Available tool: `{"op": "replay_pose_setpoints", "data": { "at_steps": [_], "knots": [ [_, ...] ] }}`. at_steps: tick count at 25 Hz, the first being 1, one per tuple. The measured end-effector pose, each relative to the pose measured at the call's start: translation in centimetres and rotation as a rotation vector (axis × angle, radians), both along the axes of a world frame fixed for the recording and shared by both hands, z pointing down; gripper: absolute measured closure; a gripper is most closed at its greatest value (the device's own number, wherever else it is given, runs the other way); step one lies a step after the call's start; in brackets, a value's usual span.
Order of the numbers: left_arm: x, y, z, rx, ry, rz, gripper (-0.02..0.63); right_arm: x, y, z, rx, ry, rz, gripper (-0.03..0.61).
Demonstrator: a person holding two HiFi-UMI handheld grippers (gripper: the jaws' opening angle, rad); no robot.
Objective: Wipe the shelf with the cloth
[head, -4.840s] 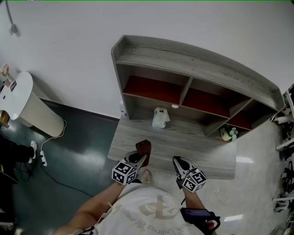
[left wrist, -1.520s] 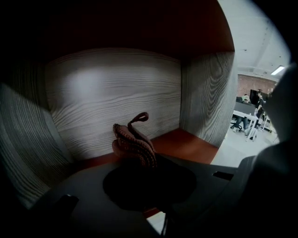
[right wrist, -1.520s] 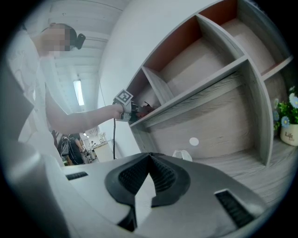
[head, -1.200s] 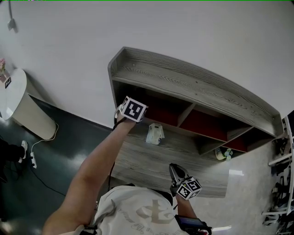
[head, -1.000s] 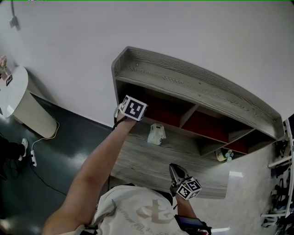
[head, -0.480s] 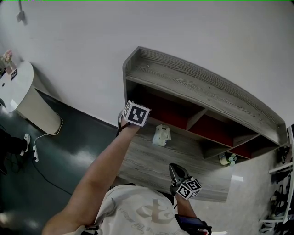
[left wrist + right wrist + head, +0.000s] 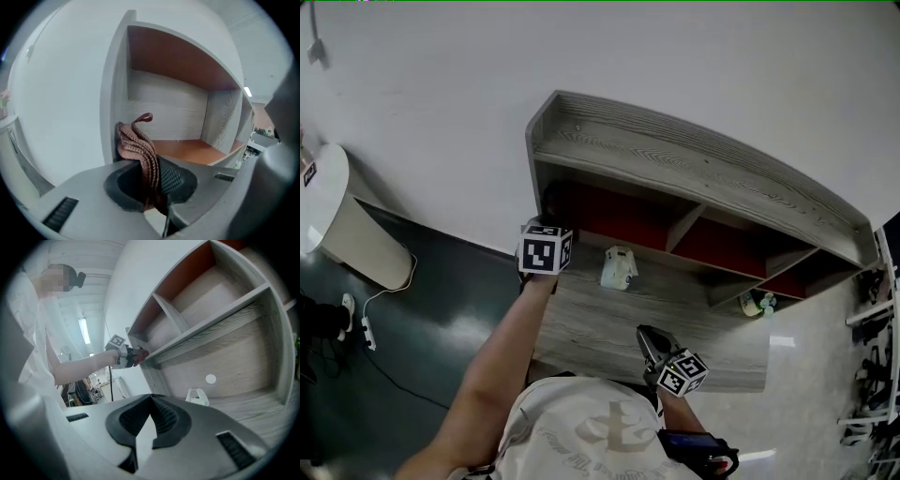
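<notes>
— From the head view, what stands round the job?
— A grey wood-grain shelf unit (image 7: 694, 169) with red-brown compartment floors stands against a white wall, over a grey wood-grain worktop (image 7: 600, 323). A small white plastic bag (image 7: 619, 267) sits on the worktop below the unit's left half. A small green-and-white object (image 7: 757, 303) sits in the low niche at the right end. Further left is a white rounded stand (image 7: 337, 220) on the dark floor, with a white cable (image 7: 389, 300) beside it.
— And the grippers?
— The left gripper (image 7: 546, 230) is raised at the unit's left end, by the side wall. The right gripper (image 7: 647, 337) hangs low near the worktop's near edge, well apart from it.
— The left gripper view?
— Its jaws pinch a brown ribbed knitted cloth (image 7: 140, 150), folded in pleats, with a small loop (image 7: 143, 117) curling at the top. The cloth rises in front of the left compartment's side wall; whether it touches, I cannot tell.
— The right gripper view?
— The jaws are pressed together with nothing between them. Beyond them are the bag on the worktop, a round white dot (image 7: 210, 378) on the back board, and the person's arm (image 7: 79, 366) holding the cloth at the left end of the shelf board's near edge.
</notes>
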State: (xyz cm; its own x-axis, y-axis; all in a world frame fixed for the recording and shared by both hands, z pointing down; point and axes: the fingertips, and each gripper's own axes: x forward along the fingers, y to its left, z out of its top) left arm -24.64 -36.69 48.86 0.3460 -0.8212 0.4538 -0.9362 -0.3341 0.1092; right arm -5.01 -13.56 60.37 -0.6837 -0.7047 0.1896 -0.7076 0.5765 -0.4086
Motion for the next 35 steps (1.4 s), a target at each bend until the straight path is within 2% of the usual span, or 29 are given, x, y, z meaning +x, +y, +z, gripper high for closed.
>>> {"op": "replay_pose_setpoints", "data": {
  "at_steps": [5, 13, 19, 26, 35],
  "knots": [
    [0.0, 2.2, 0.3, 0.087, 0.136, 0.012, 0.546, 1.1, 0.7, 0.0, -0.007, 0.016, 0.031, 0.574],
    [1.6, 5.9, 2.3, 0.13, 0.235, 0.074, 0.546, 3.5, 2.2, 0.2, -0.026, 0.03, 0.109, 0.574],
    [5.8, 9.6, 3.8, 0.135, 0.259, 0.211, 0.546, 5.2, 3.0, 0.3, -0.032, 0.036, 0.157, 0.574],
    [10.8, 12.2, 5.8, 0.071, 0.268, 0.29, 0.546, 8.0, 3.3, 0.6, -0.034, 0.034, 0.206, 0.574],
    [19.7, 14.0, 2.8, 0.102, 0.24, 0.43, 0.545, 12.7, 3.3, 0.6, -0.037, 0.017, 0.214, 0.574]
  ]
}}
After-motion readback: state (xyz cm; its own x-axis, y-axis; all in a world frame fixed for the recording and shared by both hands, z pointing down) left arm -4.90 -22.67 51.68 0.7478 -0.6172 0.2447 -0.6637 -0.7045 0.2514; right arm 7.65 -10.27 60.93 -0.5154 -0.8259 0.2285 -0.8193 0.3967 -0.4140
